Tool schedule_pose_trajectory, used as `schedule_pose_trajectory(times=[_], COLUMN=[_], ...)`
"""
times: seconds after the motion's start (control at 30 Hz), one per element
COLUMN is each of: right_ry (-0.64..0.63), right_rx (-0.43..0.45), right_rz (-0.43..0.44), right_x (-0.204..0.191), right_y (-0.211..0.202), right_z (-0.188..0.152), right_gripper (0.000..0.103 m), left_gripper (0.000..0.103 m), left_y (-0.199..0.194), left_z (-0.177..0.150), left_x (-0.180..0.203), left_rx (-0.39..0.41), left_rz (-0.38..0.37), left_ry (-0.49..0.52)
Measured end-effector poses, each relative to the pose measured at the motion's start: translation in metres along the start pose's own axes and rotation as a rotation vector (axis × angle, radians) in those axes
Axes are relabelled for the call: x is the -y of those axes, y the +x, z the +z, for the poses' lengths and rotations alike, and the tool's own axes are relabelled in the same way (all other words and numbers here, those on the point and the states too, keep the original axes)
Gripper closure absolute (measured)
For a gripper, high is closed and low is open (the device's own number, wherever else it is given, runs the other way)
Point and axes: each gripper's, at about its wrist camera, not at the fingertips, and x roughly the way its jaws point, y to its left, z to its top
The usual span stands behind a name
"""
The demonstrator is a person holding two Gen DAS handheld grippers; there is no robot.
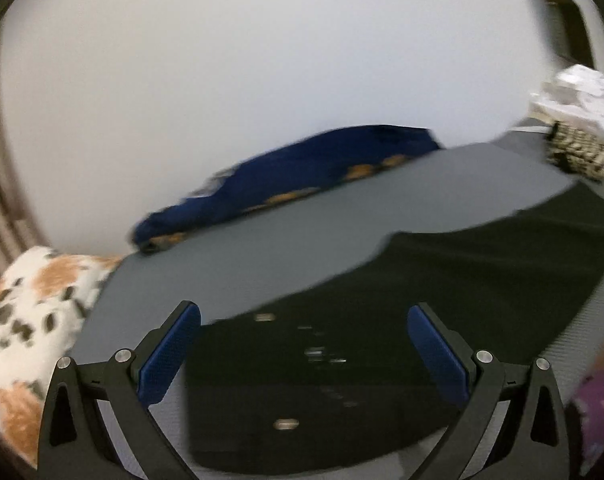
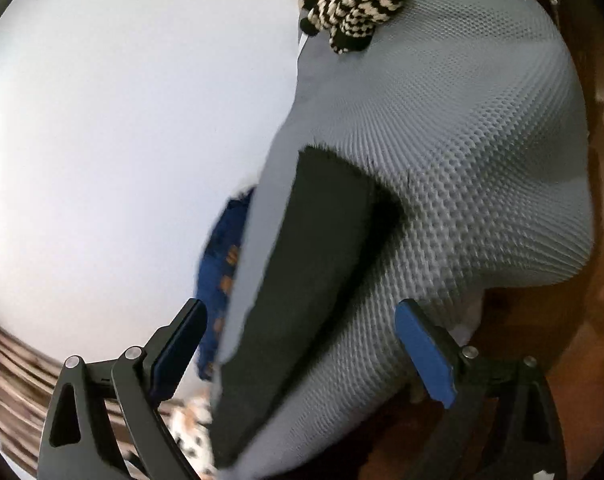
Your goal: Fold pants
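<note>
- i see my left gripper [image 1: 304, 344] spread wide with nothing between its blue pads, hovering over the waist end of the black pants [image 1: 402, 320].
- the pants lie flat on the grey mat [image 1: 302, 224].
- my right gripper [image 2: 302, 344] is also wide open and empty, above a frayed leg hem [image 2: 334, 160].
- a striped knit [image 2: 354, 4] sits at the mat's far edge.

Bright even light, motion blur, fisheye-warped dark edges
</note>
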Motion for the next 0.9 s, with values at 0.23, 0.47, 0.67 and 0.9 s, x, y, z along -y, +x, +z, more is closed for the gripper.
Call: schedule_pose_trajectory(times=[0.23,0.47,0.67,0.9], right_ry=[-0.007,-0.1,-0.074,-0.017], right_rx=[0.003,-0.01,0.046,0.051], right_rz=[0.036,0.031,0.093,0.153], right_x=[-0.003,-0.019,-0.008,-0.005], right_y=[0.016,0.034,0.024,0.023], right_z=[0.019,0.014,0.016,0.023], right_gripper=[0.008,0.0,0.0,0.0], left_gripper=[0.001,0.001,0.001,0.001], left_y=[0.018,0.033,0.037,0.043], left_z=[0.01,0.006,0.006,0.005], left_x=[0.03,0.062,0.068,0.07], left_rx=[-0.061,-0.103,-0.119,-0.148], left_rz=[-0.097,-0.102,-0.108,-0.117], left_ry=[-0.03,0.045,0.036,0.024])
